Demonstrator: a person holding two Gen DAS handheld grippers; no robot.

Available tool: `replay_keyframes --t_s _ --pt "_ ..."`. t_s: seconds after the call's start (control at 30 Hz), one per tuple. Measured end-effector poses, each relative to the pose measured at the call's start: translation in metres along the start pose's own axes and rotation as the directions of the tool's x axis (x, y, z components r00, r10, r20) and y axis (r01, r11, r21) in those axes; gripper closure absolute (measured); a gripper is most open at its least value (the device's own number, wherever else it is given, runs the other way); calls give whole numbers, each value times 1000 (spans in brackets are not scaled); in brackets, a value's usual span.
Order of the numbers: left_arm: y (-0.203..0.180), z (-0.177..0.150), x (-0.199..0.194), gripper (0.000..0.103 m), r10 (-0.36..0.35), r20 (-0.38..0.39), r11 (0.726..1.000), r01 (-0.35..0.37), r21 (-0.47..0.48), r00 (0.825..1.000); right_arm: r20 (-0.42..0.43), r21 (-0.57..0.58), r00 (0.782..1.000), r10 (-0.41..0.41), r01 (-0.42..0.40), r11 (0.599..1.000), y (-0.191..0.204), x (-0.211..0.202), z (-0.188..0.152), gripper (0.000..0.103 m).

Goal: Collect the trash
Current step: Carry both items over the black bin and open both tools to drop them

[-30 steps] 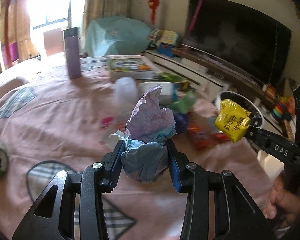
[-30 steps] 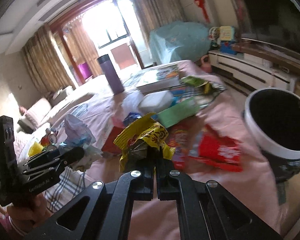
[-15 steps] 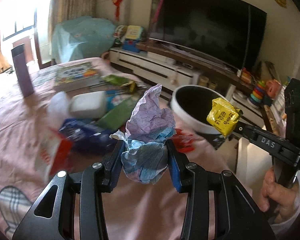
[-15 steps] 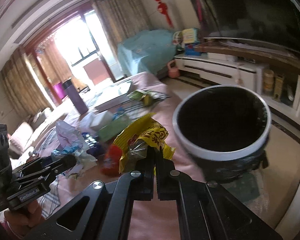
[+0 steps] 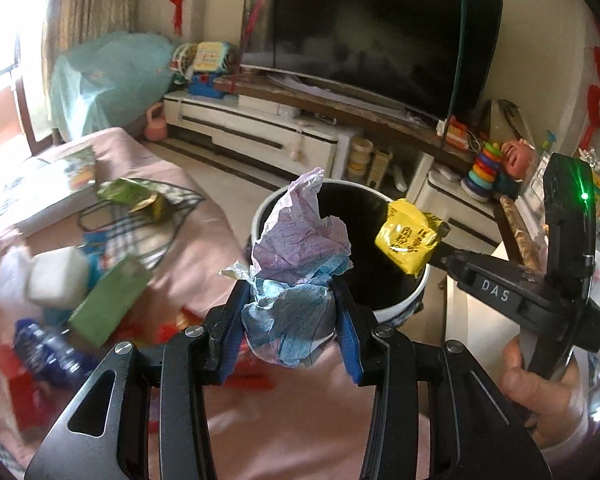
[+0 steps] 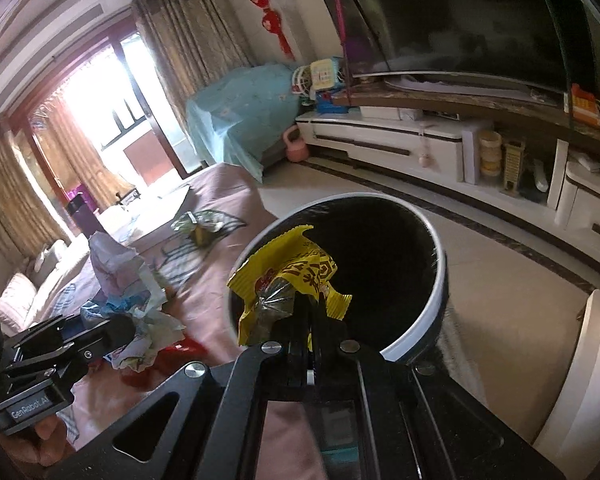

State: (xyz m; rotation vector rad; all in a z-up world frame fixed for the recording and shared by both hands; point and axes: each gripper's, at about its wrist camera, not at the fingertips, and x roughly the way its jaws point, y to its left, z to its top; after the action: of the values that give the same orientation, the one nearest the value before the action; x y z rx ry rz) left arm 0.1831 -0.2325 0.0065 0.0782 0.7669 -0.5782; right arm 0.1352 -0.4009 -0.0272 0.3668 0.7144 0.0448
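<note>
Crumpled tissue wad (image 5: 296, 280), lilac above and blue below, soft and creased, is clamped between the blue pads of the left gripper (image 5: 288, 316), jaws partly apart and pressing on its sides. Yellow foil snack wrapper (image 6: 288, 284), glossy and wrinkled with dark print, is pinched in the right gripper (image 6: 310, 320), jaws fully together on its crimped edge. Both grippers tilt downward. The wrapper hangs over the mouth of the round bin (image 6: 436, 308), white-rimmed with a dark interior; contents cannot be made out. The wad sits at its near rim. Further wrappers lie on the pink tablecloth (image 5: 216, 248).
</note>
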Motion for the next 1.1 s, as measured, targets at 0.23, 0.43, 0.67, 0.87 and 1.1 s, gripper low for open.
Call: replay_keyframes --t_s 0.23,0.43,0.67,0.87,1.1 --pt "-15 17 39 62 -18 -40 1000 18 6 999 -35 0 999 -16 16 1000 -16 15 9 101" --pt "-15 22 61 44 -17 -87 1000 17 0 996 -55 -14 998 -26 25 1000 -26 25 20 96" --pt "-5 14 57 25 -10 -95 999 6 -38 995 -76 8 997 -18 19 1000 -35 29 21 64" --pt "4 -1 39 20 -19 -79 998 13 -67 997 -18 54 1000 12 -11 998 -34 12 18 39" --pt "18 -25 3 20 6 -43 997 -9 -79 999 40 92 999 36 -40 995 -18 -12 5 30"
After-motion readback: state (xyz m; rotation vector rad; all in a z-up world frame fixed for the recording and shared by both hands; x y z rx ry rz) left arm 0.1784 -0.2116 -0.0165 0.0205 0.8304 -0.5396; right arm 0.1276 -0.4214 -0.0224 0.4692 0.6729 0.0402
